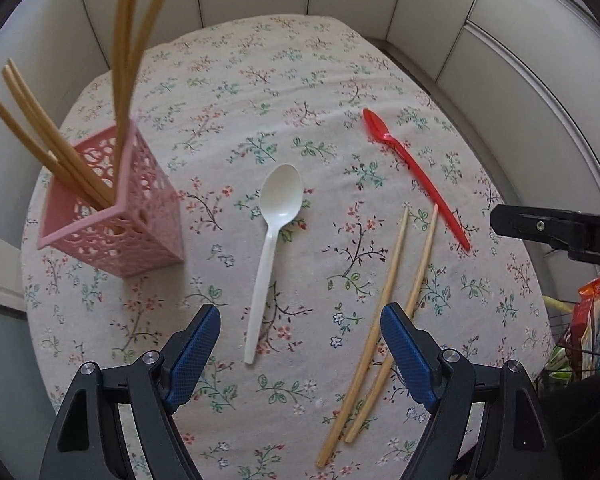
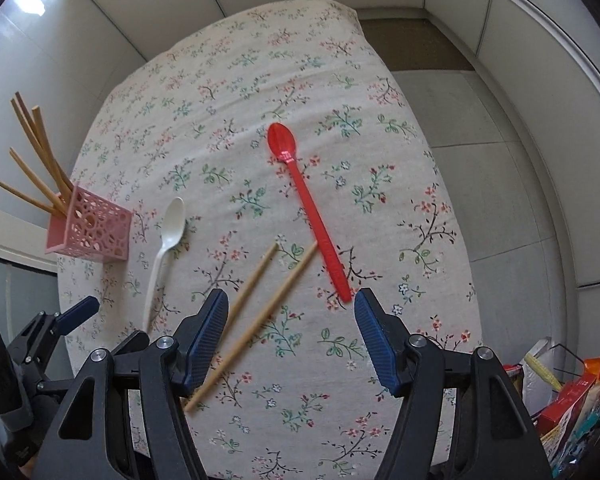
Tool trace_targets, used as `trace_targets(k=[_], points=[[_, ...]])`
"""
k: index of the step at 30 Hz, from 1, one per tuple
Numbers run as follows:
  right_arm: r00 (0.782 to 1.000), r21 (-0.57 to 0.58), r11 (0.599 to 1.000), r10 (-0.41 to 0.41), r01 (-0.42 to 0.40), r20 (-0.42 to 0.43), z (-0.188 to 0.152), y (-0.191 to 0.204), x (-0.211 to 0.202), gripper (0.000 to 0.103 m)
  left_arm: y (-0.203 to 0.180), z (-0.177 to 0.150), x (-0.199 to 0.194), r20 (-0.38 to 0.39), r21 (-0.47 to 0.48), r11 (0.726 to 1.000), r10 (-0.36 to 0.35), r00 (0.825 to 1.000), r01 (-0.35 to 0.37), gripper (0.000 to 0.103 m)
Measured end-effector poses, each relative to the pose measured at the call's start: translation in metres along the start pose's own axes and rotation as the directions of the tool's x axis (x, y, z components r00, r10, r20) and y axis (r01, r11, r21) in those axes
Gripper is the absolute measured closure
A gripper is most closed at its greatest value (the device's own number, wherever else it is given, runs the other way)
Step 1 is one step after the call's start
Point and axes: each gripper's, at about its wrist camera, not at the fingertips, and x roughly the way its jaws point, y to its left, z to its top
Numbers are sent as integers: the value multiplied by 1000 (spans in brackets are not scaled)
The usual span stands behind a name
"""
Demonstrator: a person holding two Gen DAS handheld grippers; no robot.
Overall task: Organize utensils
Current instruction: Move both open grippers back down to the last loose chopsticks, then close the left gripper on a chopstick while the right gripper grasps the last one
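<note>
Left gripper point(image 1: 300, 354) spread wide, empty, straddling white spoon point(image 1: 271, 248) handle; long axis running straight ahead. Right gripper point(image 2: 290, 338) spread too, nearer chopsticks point(image 2: 256, 304), probably.

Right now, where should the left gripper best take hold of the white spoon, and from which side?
Probably the handle's middle, from above. The white spoon lies flat on the tablecloth, its thin handle running towards the open left gripper, so the fingers can straddle it. The bowl is wide and rounded.
</note>
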Motion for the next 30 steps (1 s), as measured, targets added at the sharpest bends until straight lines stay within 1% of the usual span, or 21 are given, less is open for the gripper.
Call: trace_targets(k=[3,6,7,11,12,14,15,17,21,24,26,30], points=[[999,-2,1000,-26,26,-37,-2,-9,8,34,-7,7,17,-33,-9,1000,-20,999,20,20],[997,6,1000,-22,22,-69,-3,-18,16,35,-16,14,29,-49,-12,999,-53,997,52,21],[997,14,1000,-16,17,-79,-4,-22,18,35,-19,17,32,-53,-12,998,-66,996,66,24],[995,43,999,-9,13,-96,-2,-32,22,35,-30,27,43,-61,-10,990,-138,989,138,48],[995,48,999,-9,14,-97,-2,-34,22,34,-33,30,46,-65,-8,989,-149,987,149,52],[995,61,998,-8,14,-98,-1,-39,23,34,-40,34,55,-80,-3,986,-167,983,168,66],[995,69,998,-7,14,-99,0,-41,22,34,-43,36,59,-88,0,985,-173,981,174,68],[995,85,996,-2,10,-103,1,-46,23,34,-50,38,66,-102,14,984,-176,979,178,77],[994,106,994,5,7,-111,2,-52,26,34,-63,39,78,-119,44,985,-158,980,164,80],[993,109,994,10,3,-115,2,-51,27,34,-69,40,79,-107,66,988,-129,986,136,82],[993,108,994,10,3,-116,3,-50,28,34,-70,40,80,-103,73,992,-93,990,101,95],[992,108,994,12,1,-123,3,-47,30,34,-64,39,77,-90,52,996,-74,993,78,96]])
